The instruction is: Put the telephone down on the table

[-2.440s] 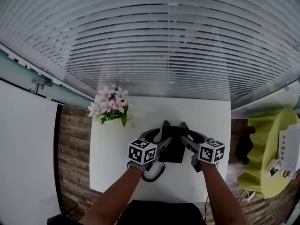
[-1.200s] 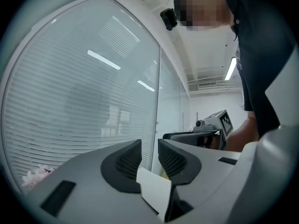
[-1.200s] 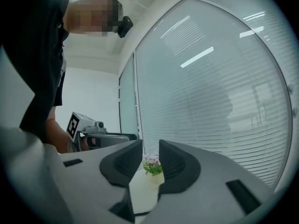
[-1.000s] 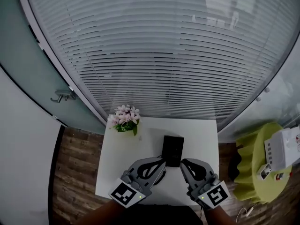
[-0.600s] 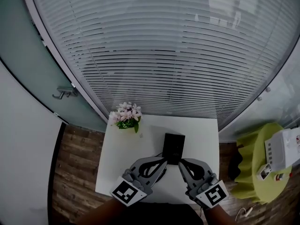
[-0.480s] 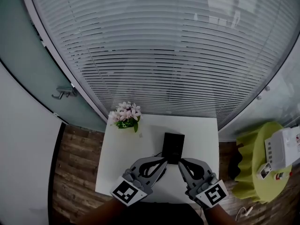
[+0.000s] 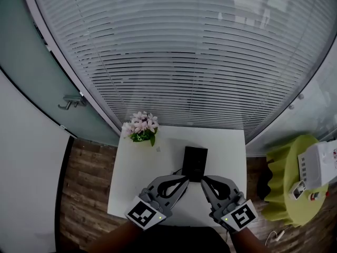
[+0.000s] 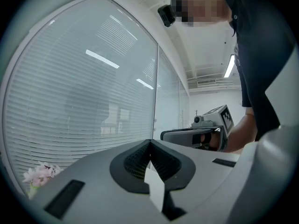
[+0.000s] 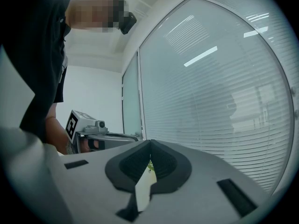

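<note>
L gripper (image 7: 184,179) & R gripper (image 7: 204,180) closed, empty; phone (image 7: 195,162) on table (image 7: 138,168).

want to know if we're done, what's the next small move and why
Probably just ease both grippers back toward you: the telephone already lies on the table, and the left gripper and right gripper are shut and empty near its near edge, so nothing seems left to set down.

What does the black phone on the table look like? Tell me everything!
The telephone is flat, black and rectangular, plastic by its look. It lies near the middle of the white table, long side pointing away from the person. Nothing holds it: the left gripper and right gripper, both shut and empty, hover by its near edge. Any buttons are too small to see.
</note>
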### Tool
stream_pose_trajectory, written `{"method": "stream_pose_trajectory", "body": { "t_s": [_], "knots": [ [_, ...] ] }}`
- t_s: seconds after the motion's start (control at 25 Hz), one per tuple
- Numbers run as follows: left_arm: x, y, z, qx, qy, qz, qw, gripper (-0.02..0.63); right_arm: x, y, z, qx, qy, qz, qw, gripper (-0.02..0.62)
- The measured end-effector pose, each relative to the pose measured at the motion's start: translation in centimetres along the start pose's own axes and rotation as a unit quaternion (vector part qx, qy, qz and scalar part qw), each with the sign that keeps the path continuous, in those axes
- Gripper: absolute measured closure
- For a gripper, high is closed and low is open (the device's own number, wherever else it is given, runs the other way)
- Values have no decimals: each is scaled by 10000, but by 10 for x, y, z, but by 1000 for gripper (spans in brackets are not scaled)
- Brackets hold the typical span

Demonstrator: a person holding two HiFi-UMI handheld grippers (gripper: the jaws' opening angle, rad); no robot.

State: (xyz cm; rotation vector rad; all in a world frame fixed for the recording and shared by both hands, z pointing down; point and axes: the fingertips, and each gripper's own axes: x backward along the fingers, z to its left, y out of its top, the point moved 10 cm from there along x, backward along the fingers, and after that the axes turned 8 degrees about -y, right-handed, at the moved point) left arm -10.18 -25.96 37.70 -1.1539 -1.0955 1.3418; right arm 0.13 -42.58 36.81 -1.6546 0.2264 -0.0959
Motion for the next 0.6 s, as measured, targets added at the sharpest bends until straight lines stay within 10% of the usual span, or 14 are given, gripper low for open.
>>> {"method": "stream_pose_trajectory", "body": {
  "t_s": [0.6],
  "knots": [
    [3, 0, -4, -173, -57, 34, 9998, 597, 0, -3, 5, 48, 35, 69, 10000, 572]
  ]
}}
